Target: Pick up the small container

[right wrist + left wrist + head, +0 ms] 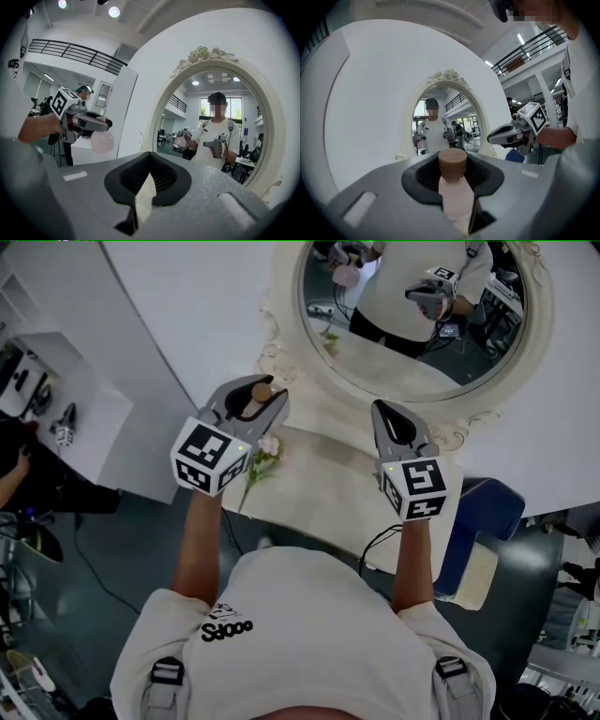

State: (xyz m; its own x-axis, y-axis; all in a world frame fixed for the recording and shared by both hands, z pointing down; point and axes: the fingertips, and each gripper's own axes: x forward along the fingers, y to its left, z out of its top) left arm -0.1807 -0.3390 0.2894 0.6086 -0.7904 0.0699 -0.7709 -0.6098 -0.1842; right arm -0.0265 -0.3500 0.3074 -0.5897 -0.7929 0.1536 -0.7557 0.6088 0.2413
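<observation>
The small container [452,190] is a pale pink bottle with a brown cap [262,390]. My left gripper [262,397] is shut on it and holds it up off the white tabletop [328,493]; its jaws press on the bottle's body, and the cap stands above them. In the right gripper view the left gripper [101,124] shows at the left with the pink container [102,140] hanging in it. My right gripper [382,409] is held level beside it, to the right, and is shut with nothing between its jaws [149,164].
An oval mirror [412,315] in an ornate cream frame [281,352] stands on the wall just ahead of both grippers. A small flower sprig [262,463] lies on the tabletop under the left gripper. A blue chair [483,521] stands to the lower right.
</observation>
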